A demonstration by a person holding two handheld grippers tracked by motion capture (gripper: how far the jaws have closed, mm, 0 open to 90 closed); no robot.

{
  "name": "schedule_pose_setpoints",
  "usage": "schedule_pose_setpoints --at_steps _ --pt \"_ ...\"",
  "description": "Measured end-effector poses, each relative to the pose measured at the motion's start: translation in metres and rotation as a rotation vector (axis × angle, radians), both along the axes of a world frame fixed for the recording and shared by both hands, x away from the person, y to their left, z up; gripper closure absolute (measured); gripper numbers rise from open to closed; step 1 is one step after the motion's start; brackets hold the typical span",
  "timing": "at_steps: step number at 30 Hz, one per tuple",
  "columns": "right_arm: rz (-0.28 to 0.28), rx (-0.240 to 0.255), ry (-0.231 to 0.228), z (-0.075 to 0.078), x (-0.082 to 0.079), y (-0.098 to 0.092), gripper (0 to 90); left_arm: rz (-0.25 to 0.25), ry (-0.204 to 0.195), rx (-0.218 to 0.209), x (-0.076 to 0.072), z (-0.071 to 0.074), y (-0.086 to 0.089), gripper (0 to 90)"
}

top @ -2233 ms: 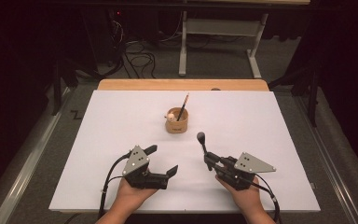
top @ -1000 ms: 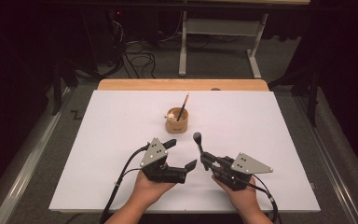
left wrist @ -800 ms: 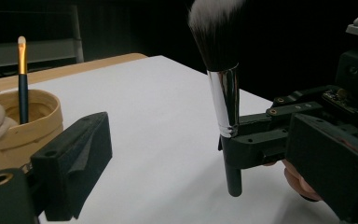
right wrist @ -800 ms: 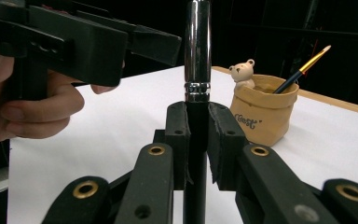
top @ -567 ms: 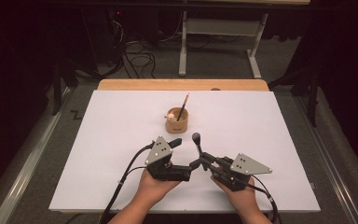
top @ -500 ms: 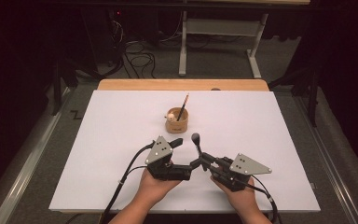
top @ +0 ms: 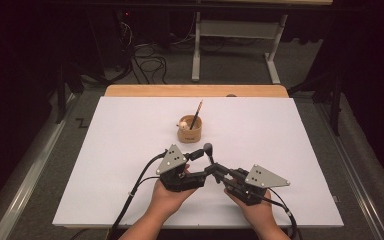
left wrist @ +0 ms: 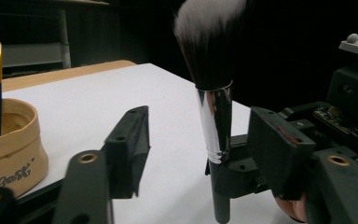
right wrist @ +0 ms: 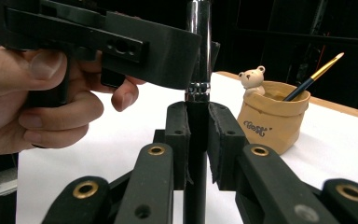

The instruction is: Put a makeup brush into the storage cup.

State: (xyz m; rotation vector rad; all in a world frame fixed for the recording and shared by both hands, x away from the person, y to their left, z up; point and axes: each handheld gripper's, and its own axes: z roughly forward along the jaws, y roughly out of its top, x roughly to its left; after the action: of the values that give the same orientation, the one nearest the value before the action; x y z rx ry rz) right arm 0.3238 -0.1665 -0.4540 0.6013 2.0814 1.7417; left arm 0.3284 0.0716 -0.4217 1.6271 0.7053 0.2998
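On the white table [top: 105,150], the left gripper [top: 198,164] sits at the near edge, held in the person's left hand [top: 167,197] and turned toward the middle. Its jaws have just been closing and now stand about half apart, one on each side of the makeup brush [top: 208,152]; in the left gripper view a gap shows between each pad and the shiny ferrule [left wrist: 216,121], so they do not press on it.

The makeup brush stands upright between the two grippers, its dark, pale-tipped bristle head [left wrist: 209,39] on top.

Behind it, farther up the table and well apart, stands a small tan paper-bag-shaped holder [top: 189,131] with a bear figure [right wrist: 252,79] at its rim and a thin gold-ferruled brush [top: 196,115] leaning inside.

To the right, the right gripper [top: 215,170], in the right hand [top: 257,212], is clamped on the brush's black handle [right wrist: 196,140] just under the ferrule, pads pressed tight on both sides in the right gripper view.
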Motion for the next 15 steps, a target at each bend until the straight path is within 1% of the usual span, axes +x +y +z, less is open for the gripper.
schedule_pose_setpoints --at_steps 3,6,11,15 --pt "0.000 0.001 0.002 -0.0001 -0.0002 0.0002 80.7 -0.007 -0.001 -0.004 -0.0003 0.0004 -0.0001 47.0" --pt "-0.002 0.001 0.006 -0.0001 0.0001 0.0003 80.8 -0.018 0.008 -0.013 0.0003 0.0007 -0.0003 52.1" --pt "-0.001 0.002 0.009 0.0001 0.0002 0.0000 80.7 -0.025 0.017 -0.024 0.0008 0.0011 -0.0009 57.3" --pt "0.000 0.003 0.009 0.0001 0.0000 -0.0001 80.7 -0.029 0.014 -0.027 0.0002 0.0015 -0.0014 61.6"
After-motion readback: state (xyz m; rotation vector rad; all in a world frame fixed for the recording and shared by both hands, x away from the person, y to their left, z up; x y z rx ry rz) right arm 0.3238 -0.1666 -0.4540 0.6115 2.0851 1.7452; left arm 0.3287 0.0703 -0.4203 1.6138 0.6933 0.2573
